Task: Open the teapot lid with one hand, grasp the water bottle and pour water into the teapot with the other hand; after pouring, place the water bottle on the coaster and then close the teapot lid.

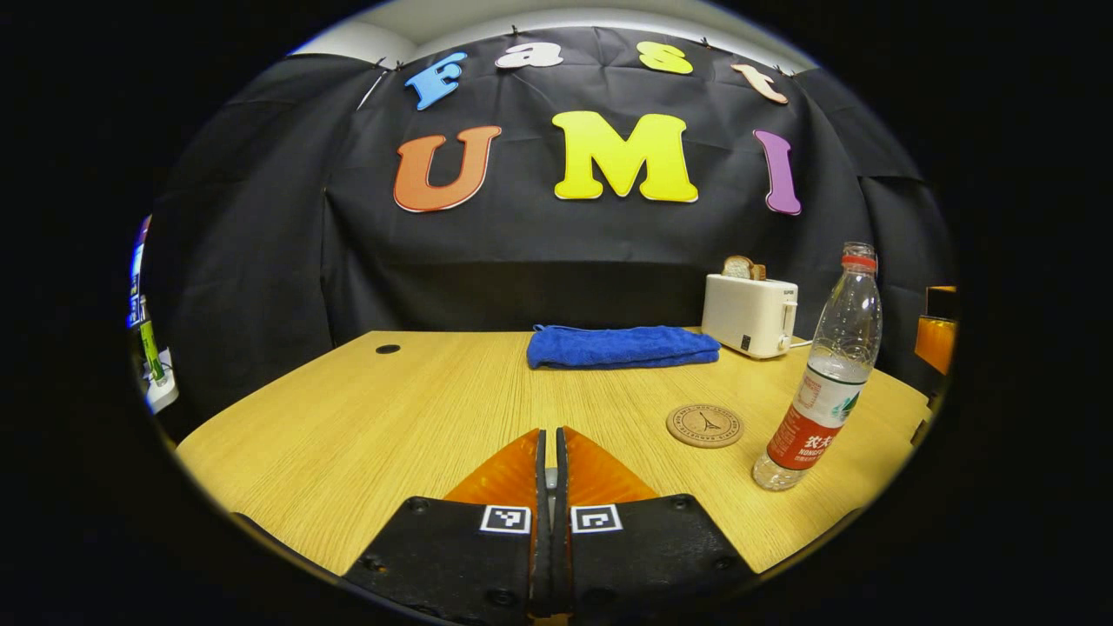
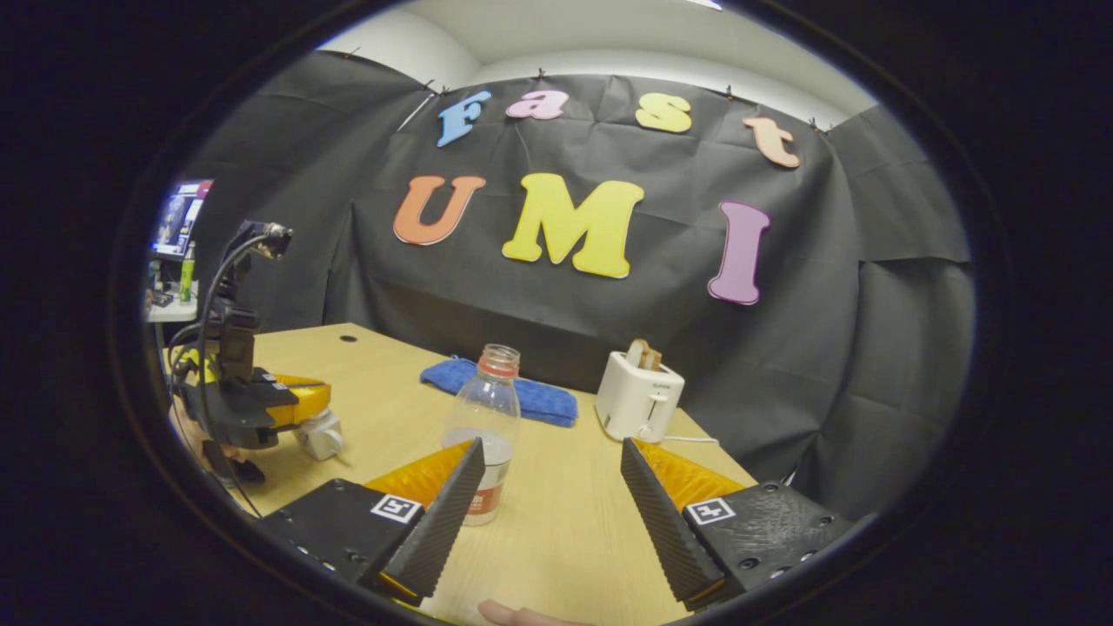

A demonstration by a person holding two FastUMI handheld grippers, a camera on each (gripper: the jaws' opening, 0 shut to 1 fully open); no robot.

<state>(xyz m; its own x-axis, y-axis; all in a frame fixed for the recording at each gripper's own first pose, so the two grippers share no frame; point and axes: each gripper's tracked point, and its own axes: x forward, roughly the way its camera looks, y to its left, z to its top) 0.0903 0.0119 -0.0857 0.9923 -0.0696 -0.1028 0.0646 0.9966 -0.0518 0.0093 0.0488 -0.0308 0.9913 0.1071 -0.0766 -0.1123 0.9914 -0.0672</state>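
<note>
Progress: pouring looks not yet begun; bottle ungrasped, off the coaster.
Left gripper (image 1: 549, 456): fingers pressed together; whether something small sits between them, cannot tell.
Right gripper (image 2: 551, 491): spread wide, empty, bottle just ahead.
Bottle (image 1: 823, 374): upright, uncapped, clear ribbed plastic, a little water inside, beside coaster.
Coaster (image 1: 705, 425): flat round disc, bare.
Teapot: small white object (image 2: 320, 434) under the far gripper, identity uncertain.
Table (image 1: 365, 417): pale wood grain.
Background: folded blue towel (image 1: 622, 346), white toaster (image 1: 749, 314).

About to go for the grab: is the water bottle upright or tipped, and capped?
Upright: the water bottle stands on its base on the table. Uncapped: its neck is open.
</note>
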